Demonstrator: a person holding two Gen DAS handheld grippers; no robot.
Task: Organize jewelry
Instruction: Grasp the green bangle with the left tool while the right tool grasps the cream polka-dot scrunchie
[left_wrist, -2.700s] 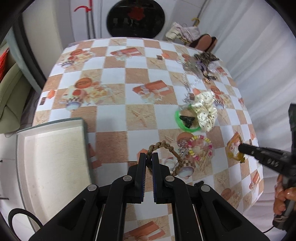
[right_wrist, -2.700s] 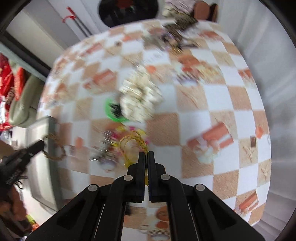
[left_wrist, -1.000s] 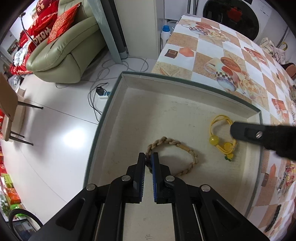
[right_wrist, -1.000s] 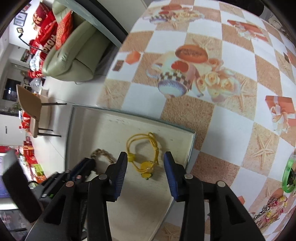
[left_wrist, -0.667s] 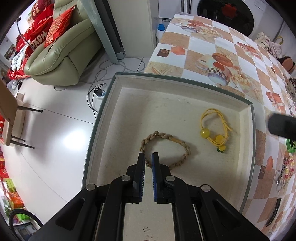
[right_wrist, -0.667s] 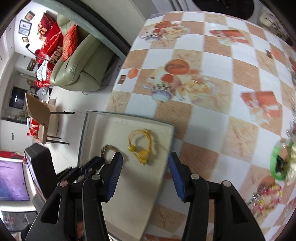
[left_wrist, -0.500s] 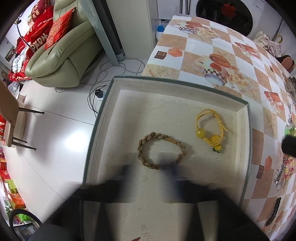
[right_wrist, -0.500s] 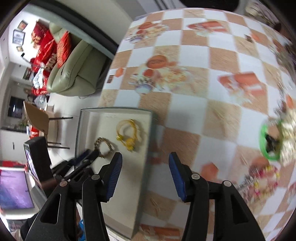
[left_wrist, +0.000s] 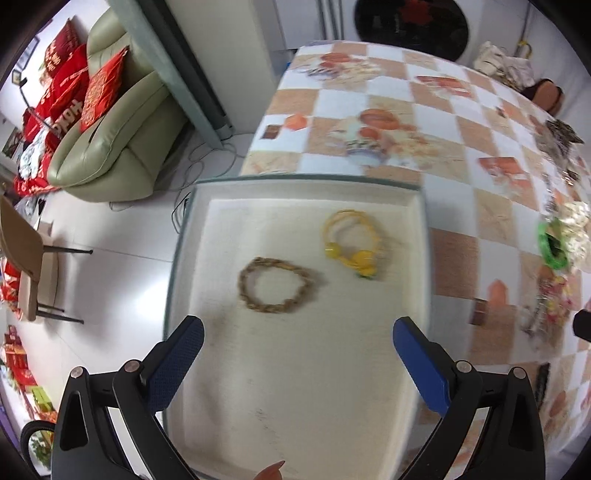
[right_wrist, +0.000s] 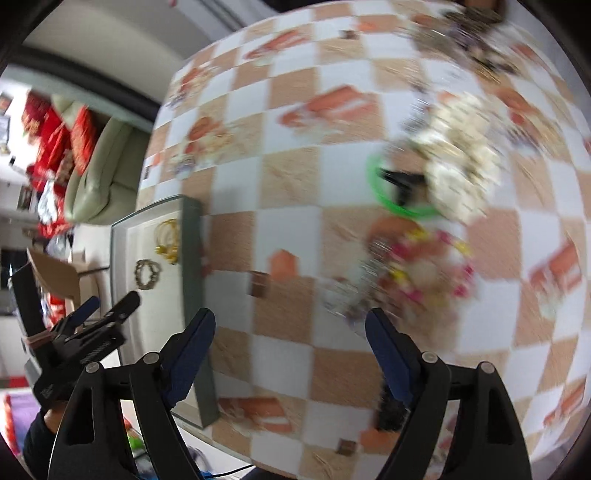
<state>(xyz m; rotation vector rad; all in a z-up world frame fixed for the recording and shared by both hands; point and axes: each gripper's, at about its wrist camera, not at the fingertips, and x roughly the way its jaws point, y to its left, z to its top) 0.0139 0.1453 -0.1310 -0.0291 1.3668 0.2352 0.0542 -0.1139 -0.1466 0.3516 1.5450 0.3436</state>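
A brown braided bracelet (left_wrist: 275, 286) and a yellow cord bracelet (left_wrist: 352, 240) lie apart in the pale, green-rimmed tray (left_wrist: 295, 406). My left gripper (left_wrist: 297, 338) hangs over the tray, wide open and holding nothing, just short of the braided bracelet. My right gripper (right_wrist: 290, 332) is over the checked tablecloth to the right of the tray (right_wrist: 190, 280); its jaws are opening and nothing is between them. Ahead of it lie a multicoloured bead bracelet (right_wrist: 417, 266), a green bangle (right_wrist: 397, 188) and a cream scrunchie (right_wrist: 458, 166), all blurred.
A heap of dark and metallic jewelry (right_wrist: 469, 33) lies at the table's far end. A small black piece (right_wrist: 391, 410) sits close under the right finger. Left of the table are a green sofa with red cushions (left_wrist: 107, 122), a chair (left_wrist: 26, 269) and white floor.
The left gripper let go of the braided bracelet in the tray and opened wide. The right gripper swung right from the tray, out over the tablecloth toward the jewelry, jaws spreading.
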